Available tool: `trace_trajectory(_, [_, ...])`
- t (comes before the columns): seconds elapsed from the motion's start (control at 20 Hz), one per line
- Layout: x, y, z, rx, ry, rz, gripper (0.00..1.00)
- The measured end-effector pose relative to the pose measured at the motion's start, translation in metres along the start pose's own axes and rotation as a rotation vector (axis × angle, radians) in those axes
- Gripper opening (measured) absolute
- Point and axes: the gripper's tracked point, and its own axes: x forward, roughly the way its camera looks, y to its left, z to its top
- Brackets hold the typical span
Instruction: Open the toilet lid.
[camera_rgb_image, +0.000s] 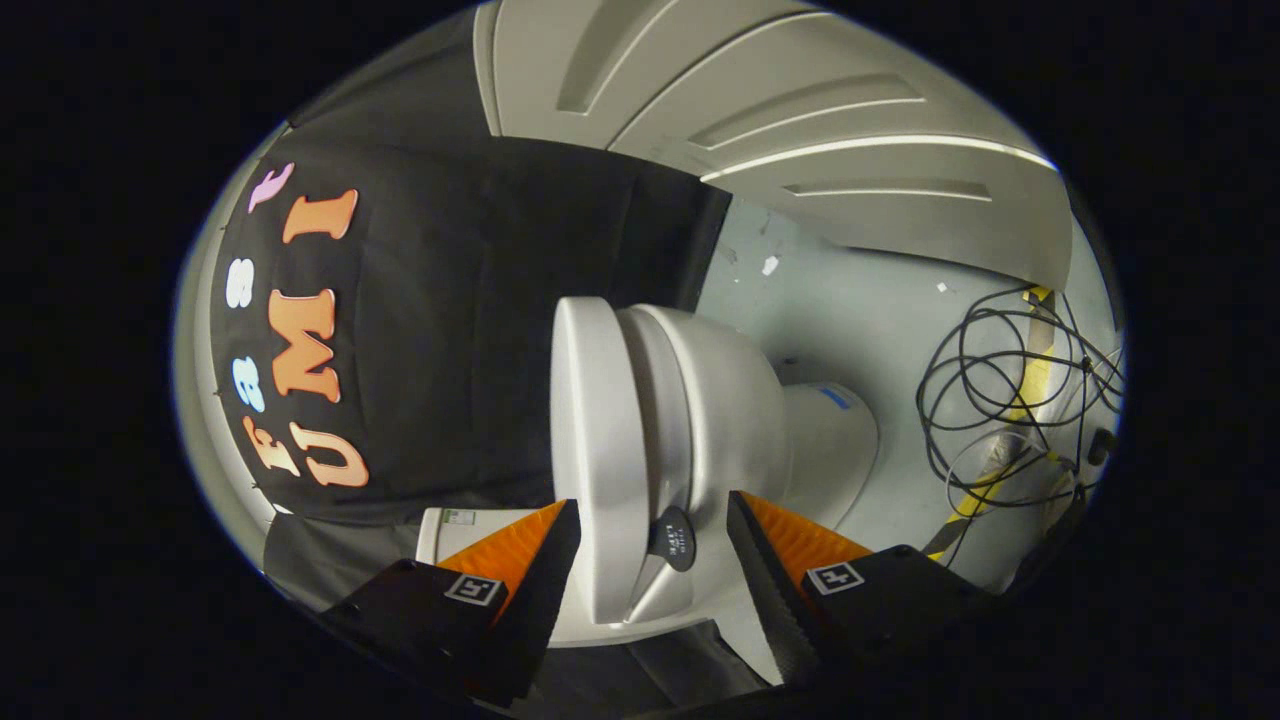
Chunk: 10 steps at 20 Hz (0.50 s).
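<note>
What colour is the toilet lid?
White, seen in the gripper view: the lid sits between the open gripper fingers.

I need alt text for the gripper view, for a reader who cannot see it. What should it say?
The open gripper has its two fingers on either side of the edge of a white toilet lid, which lies shut on the toilet. The view is rolled sideways. Beyond lie a grey floor and loose black cables.

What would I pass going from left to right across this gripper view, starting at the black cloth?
Black cloth wall → closed toilet lid, its near end between the open fingers → toilet bowl → bare floor → tangle of black cables.
</note>
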Motion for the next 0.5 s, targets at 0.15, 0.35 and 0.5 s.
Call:
trace_trajectory(0.15, [0.014, -0.011, -0.011, 0.032, 0.058, -0.034, 0.89])
trace_trajectory(0.35, [0.030, -0.020, -0.010, 0.041, 0.079, -0.045, 0.77])
trace_trajectory(0.5, [0.036, -0.015, -0.019, 0.047, 0.095, -0.022, 0.56])
